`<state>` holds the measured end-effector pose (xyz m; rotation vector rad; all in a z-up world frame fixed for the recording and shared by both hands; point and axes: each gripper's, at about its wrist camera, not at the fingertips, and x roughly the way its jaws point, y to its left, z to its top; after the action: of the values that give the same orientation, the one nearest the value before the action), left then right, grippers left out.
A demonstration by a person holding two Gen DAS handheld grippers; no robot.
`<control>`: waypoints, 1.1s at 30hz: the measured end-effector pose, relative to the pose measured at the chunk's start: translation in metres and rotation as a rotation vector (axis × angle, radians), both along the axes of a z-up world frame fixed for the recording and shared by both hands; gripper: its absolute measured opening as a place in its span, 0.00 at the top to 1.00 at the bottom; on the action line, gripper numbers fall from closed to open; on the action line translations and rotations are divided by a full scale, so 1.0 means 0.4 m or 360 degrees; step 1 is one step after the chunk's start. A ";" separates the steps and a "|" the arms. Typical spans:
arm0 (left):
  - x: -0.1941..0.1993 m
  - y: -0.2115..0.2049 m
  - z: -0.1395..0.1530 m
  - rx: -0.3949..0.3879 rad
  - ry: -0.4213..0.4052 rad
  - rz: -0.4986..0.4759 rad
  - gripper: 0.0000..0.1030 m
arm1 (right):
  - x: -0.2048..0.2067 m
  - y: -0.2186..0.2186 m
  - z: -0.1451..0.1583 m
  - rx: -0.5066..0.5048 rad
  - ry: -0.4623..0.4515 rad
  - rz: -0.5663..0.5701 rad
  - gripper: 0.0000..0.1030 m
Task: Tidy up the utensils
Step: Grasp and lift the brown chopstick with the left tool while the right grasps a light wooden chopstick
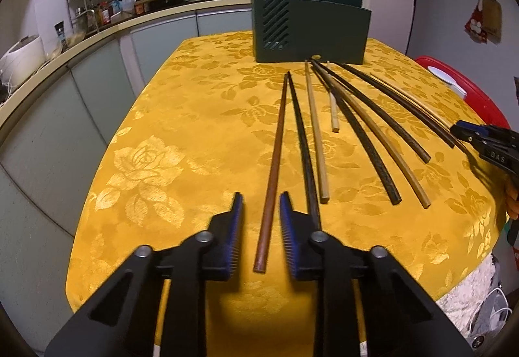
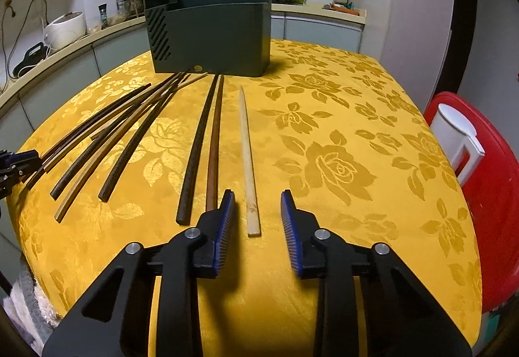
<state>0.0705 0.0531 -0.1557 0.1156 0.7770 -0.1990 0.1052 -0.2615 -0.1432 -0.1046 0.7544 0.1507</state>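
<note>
Several chopsticks lie fanned out on the yellow tablecloth [image 1: 181, 136] in front of a dark green utensil holder [image 1: 308, 29]. My left gripper [image 1: 261, 199] is open and empty, its fingers on either side of a reddish-brown chopstick [image 1: 274, 169], with a black chopstick [image 1: 303, 146] just to the right. My right gripper [image 2: 258, 196] is open and empty, with the near end of a pale bamboo chopstick [image 2: 248, 162] between its fingers. The holder also shows in the right wrist view [image 2: 211, 39]. The right gripper also appears at the right edge of the left wrist view [image 1: 457, 130].
A red stool with a white object [image 2: 470, 162] stands at the table's right side. A kitchen counter [image 1: 97, 32] with a rice cooker [image 1: 22, 58], racks and pans runs behind and to the left. The cloth's right half [image 2: 356, 146] carries only its rose pattern.
</note>
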 end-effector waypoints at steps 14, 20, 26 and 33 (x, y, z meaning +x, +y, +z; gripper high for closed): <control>-0.005 0.017 0.035 -0.0035 -0.0053 0.0034 0.94 | -0.003 0.002 0.009 -0.0004 0.0028 -0.0034 0.93; -0.017 0.019 0.099 -0.0077 -0.0134 0.0045 0.94 | -0.036 -0.013 0.074 0.0051 -0.0077 -0.0042 0.93; -0.037 0.013 0.187 -0.0078 -0.0257 0.0029 0.94 | -0.073 -0.008 0.167 0.0107 -0.0232 -0.0014 0.94; -0.030 0.002 0.290 -0.0064 -0.0418 0.0018 0.94 | -0.073 0.016 0.241 0.0125 -0.0351 0.0043 0.94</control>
<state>0.0587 0.0538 -0.0398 0.0971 0.5118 -0.1842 0.0758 -0.2552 -0.0467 -0.0553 0.5267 0.1910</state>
